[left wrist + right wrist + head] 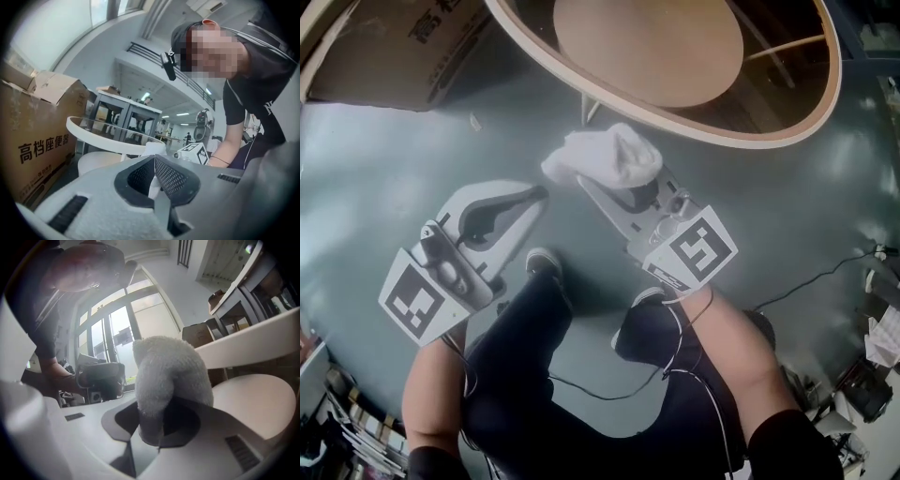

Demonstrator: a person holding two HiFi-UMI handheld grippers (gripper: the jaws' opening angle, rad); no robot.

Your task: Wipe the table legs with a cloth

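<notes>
A round table with a pale rim [703, 134] and a wooden lower shelf [647, 47] fills the top of the head view. One thin white leg [590, 111] shows under the rim. My right gripper [591, 180] is shut on a bunched white cloth [602, 157], held just short of the rim near that leg. In the right gripper view the cloth [168, 376] bulges out of the gripper [157, 427], with the rim [253, 350] to its right. My left gripper [539, 194] hangs left of the cloth, shut and holding nothing; its pads [161, 176] meet.
A cardboard box [394, 47] stands on the grey floor left of the table, close to my left gripper [154, 161]. The person's shoes [544, 262] are below the grippers. A black cable [806, 281] crosses the floor at right, with clutter along the right edge.
</notes>
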